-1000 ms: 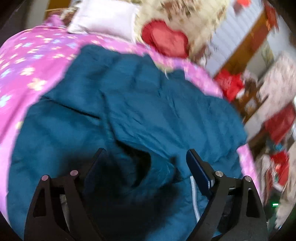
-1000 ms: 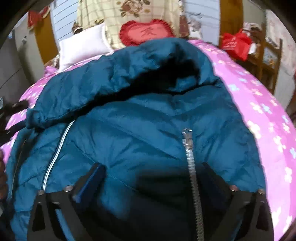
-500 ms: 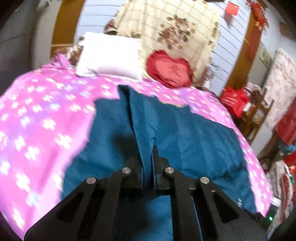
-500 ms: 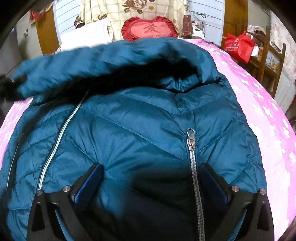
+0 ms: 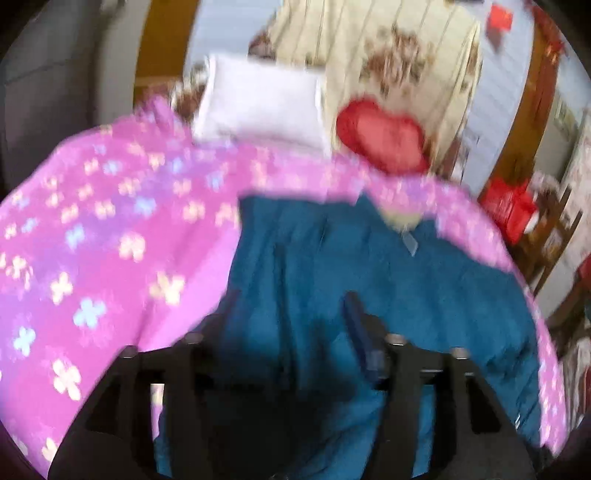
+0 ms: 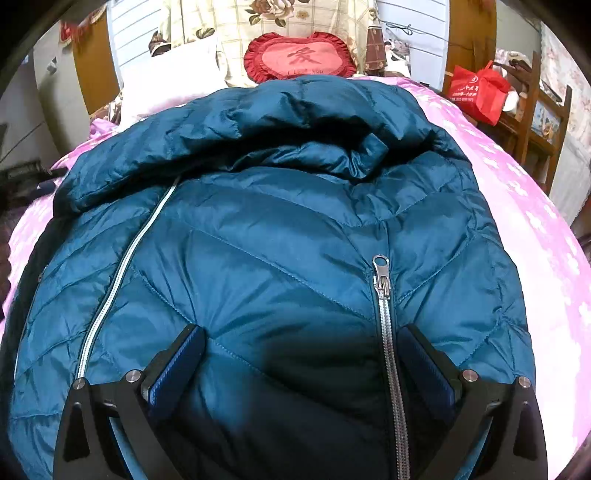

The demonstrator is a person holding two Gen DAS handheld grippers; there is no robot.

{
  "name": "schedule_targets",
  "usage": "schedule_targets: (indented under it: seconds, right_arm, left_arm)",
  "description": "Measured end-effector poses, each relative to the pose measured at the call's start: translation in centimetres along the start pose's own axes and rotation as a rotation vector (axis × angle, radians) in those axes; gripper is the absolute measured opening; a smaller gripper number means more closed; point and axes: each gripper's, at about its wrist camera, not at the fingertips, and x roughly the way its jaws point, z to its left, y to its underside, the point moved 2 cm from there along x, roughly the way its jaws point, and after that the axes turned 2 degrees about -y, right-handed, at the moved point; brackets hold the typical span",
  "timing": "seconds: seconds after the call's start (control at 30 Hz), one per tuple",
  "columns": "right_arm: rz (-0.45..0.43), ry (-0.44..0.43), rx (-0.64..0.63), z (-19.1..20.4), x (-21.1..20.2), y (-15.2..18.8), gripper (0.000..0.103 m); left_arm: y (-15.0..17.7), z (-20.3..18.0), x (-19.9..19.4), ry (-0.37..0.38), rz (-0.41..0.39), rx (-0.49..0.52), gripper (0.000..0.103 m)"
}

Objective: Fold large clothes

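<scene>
A teal quilted down jacket with silver zippers lies on the pink flowered bedspread. One sleeve lies folded across its upper part. My right gripper is open, its jaws just above the jacket front beside the zipper pull. In the blurred left wrist view the jacket fills the lower middle. My left gripper is open over the jacket's left edge and holds nothing.
A white pillow, a red heart cushion and a floral blanket stand at the bed's head. A red bag sits on a wooden chair to the right. Bare bedspread lies left of the jacket.
My left gripper closed on the jacket's fabric, carried it across, and has now opened and let it go. The sleeve now lies flat across the jacket. The right gripper has stayed open and nearly still.
</scene>
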Motion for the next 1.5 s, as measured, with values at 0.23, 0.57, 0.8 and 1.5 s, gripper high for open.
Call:
schedule_targets:
  seconds: [0.23,0.57,0.8,1.5]
  right_arm:
    - [-0.184,-0.031,0.028,-1.6,-4.6,-7.5,0.102]
    - [-0.049,-0.077,-0.172,-1.6,7.4,-18.6,0.102]
    - [0.037,-0.109,-0.071,-5.4,12.0,-16.9,0.103]
    - [-0.094,-0.026,-0.009,-2.0,4.8,-19.4,0.103]
  left_arm:
    - [-1.1,-3.7,3.5,-0.021,0.004,0.155,0.07]
    - [3.0,-2.3,10.1,-0.1,0.133,0.154,0.072]
    - [3.2,-3.9,11.3,-0.153,0.157,0.234,0.078]
    - [2.6,-3.4,11.0,-0.15,0.182,0.241,0.079]
